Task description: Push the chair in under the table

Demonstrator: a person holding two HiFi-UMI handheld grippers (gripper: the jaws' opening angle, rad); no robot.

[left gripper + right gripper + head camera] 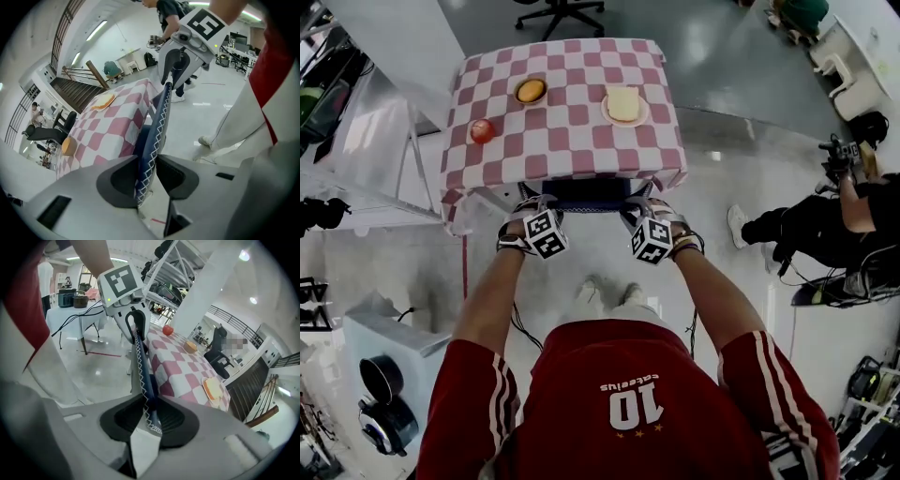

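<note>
Left tool [149, 171] and right tool [151, 416] each clench the top edge of the chair [586, 194], its blue, white-stitched backrest pinched between their pads. From the head view, the chair sits mostly tucked beneath the desk [553, 155], draped in red-and-white checks. On it rest a red fruit [482, 130], an orange round item [531, 91] and a bread slice [622, 103].

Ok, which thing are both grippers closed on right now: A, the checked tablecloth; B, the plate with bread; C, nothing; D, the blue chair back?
D: the left gripper and the right gripper each pinch the stitched blue chair back between their jaws.
</note>
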